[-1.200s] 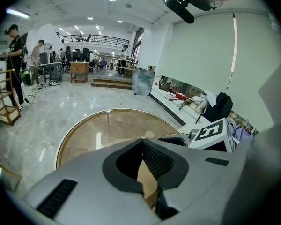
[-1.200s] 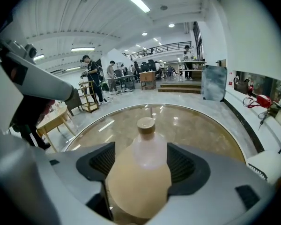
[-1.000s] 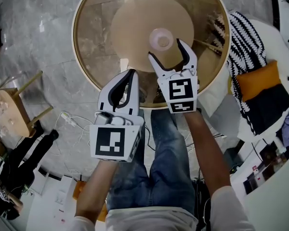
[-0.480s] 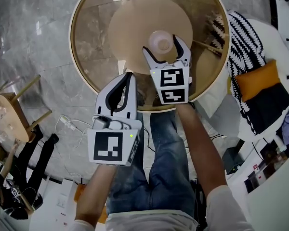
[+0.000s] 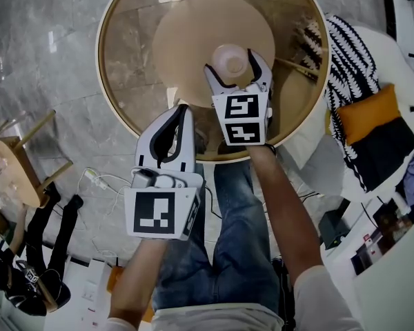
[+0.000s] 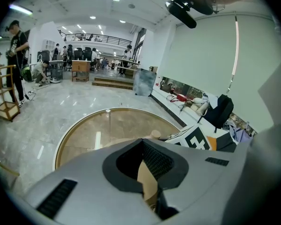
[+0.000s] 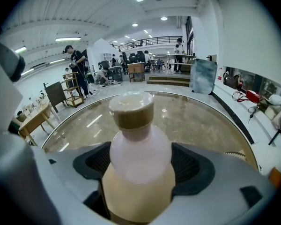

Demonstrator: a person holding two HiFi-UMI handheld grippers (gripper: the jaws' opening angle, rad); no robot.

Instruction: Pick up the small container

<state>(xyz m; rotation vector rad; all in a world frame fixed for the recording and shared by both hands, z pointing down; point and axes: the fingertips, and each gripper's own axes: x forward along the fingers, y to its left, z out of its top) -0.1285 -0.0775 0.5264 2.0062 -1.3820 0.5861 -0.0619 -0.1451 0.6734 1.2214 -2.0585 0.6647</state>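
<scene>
Straddling the small container (image 5: pixel 229 55), which stands on the round glass table (image 5: pixel 124 54), the right gripper (image 5: pixel 231 66) has just been opening its jaws wide; its pads seem not to press the container. The left gripper (image 5: pixel 181 112) hovers nearer the person, jaws together and empty.

The small container (image 7: pixel 139 168) was pale pink, its cap (image 7: pixel 131 115) seemingly tan; the worktop (image 5: pixel 124 47) brown; three o'clock's cushion (image 5: pixel 364 112) orange.
</scene>
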